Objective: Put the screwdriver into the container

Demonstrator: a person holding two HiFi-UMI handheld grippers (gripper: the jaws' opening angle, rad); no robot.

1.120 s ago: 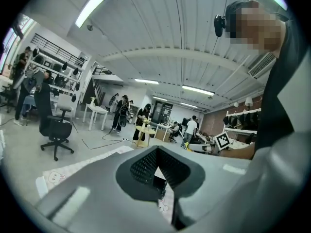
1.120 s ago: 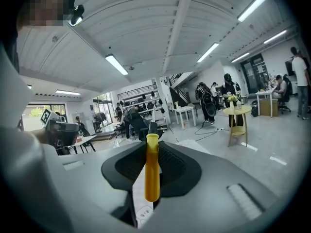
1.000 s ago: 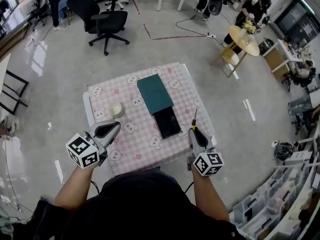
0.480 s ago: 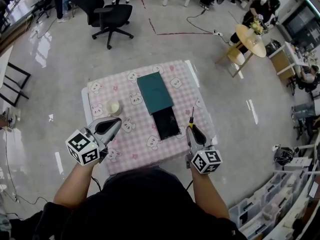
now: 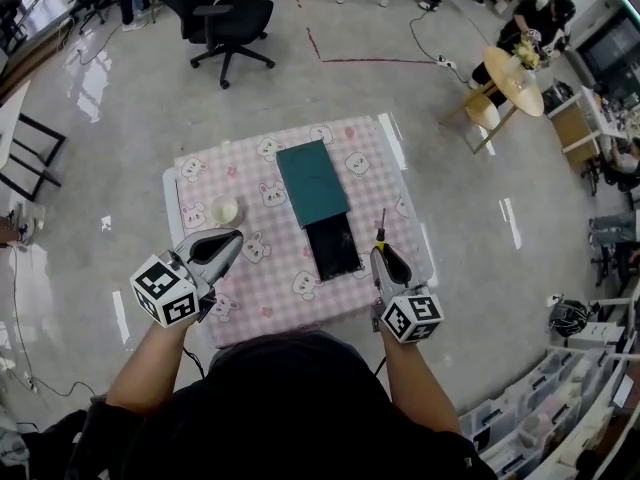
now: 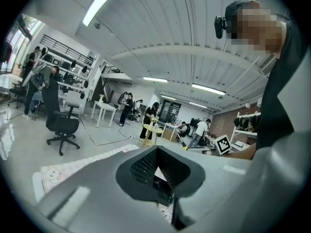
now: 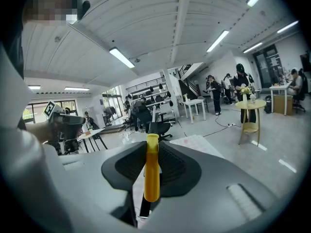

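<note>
The fingers (image 7: 176,168) of my right gripper (image 5: 383,257) were clenched on the screwdriver (image 7: 151,171). Its yellow handle stood upright between the dark pads, and the black end hung down below them. In the right gripper view the thin shaft rose past the fingers toward the room beyond. From the head view the shaft pointed away from me, over the right side of the surface (image 5: 280,306), just beside the container (image 5: 333,247) but outside it.

The fingers (image 6: 141,168) of my left gripper (image 5: 226,242) were pressed together at their tips with nothing between them. That gripper hovered over the near left part of the surface, well apart from the container.

The container was a black, open rectangular box lying near the middle of the pink checked cloth with bear prints. A dark green lid (image 5: 313,182) lay flat at its far end, touching it or very nearly so. A small cream round thing (image 5: 225,210) sat on the left side of the cloth, beyond my left gripper; I could not tell what it was.

Past the surface there was a glossy grey floor (image 5: 420,128), a black office chair (image 5: 228,18) at the far left and a round wooden table (image 5: 520,68) at the far right with a person beside it.
</note>
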